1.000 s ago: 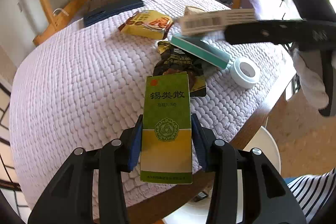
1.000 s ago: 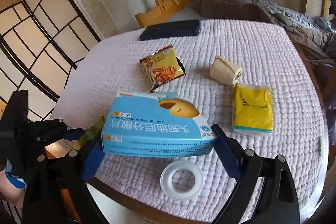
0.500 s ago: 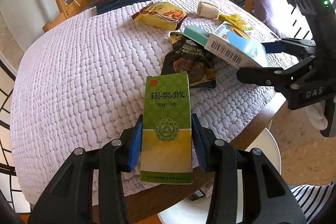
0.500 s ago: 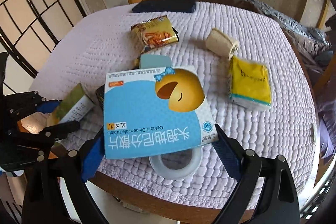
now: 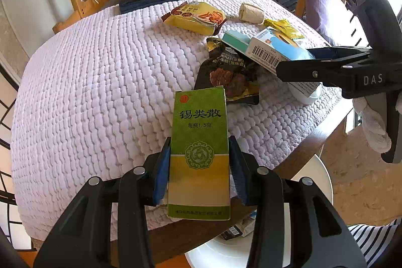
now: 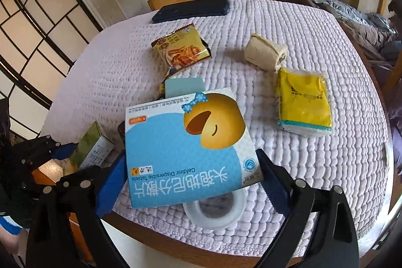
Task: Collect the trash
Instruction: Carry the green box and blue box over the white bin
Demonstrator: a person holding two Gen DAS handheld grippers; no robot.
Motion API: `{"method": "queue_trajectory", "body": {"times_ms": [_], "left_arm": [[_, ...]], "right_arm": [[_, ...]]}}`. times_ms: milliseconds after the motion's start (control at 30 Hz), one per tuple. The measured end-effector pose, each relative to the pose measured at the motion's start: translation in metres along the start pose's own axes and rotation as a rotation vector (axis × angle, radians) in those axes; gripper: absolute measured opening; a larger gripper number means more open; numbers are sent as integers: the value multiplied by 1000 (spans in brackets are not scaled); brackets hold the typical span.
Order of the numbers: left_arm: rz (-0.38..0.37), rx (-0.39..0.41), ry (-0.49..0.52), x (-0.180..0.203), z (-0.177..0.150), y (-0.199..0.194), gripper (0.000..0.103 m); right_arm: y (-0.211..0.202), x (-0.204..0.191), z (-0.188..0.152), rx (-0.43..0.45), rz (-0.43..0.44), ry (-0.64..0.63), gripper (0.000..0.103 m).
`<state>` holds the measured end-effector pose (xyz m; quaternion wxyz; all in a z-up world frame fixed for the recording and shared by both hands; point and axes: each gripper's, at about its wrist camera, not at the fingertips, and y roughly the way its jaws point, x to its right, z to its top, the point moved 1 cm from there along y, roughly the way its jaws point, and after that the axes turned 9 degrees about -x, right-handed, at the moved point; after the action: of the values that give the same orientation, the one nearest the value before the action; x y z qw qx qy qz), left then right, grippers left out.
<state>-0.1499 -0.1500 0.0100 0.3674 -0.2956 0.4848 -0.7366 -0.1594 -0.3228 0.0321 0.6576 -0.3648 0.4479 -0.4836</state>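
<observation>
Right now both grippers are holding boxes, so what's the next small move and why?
Probably carry the left gripper with its green and yellow cardboard box back over the white round bin below the table edge and release; the box is already clamped, and wrappers lie in that bin.

Left gripper (image 5: 199,167) clamped on an upright green carton (image 5: 199,152), jaws pressed to both long sides. Beyond, on the quilted worktop (image 5: 100,72): dark snack pouch (image 5: 230,74), yellow snack packet (image 5: 196,18). Right gripper (image 5: 296,59) clasping a blue box (image 5: 276,49).
</observation>
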Motion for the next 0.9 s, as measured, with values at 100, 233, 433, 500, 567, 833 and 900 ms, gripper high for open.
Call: {"method": "queue_trajectory", "body": {"times_ms": [100,233,433,500,567,833,900], "left_arm": [[-10,4,-13,0,-1,-3,45],[-17,6,-25,1,-4,-7,45],[-19,11,-40,4,-8,-13,45],[-22,17,-44,5,-11,-17,45],[-24,20,-50,6,-14,-20,45],[-18,26,-63,12,-25,-29,45],[-16,29,-66,12,-27,-31,45]], "right_arm": [[-8,1,-3,15,8,9,93],[-24,-1,-11,44,23,6,93],[-49,-13,-28,82,24,-24,93],[-57,-18,-35,91,30,-34,93],[-63,-22,-41,94,33,-42,93],[-72,-37,-68,91,19,-62,93],[-73,-38,-74,87,25,-60,93]]}}
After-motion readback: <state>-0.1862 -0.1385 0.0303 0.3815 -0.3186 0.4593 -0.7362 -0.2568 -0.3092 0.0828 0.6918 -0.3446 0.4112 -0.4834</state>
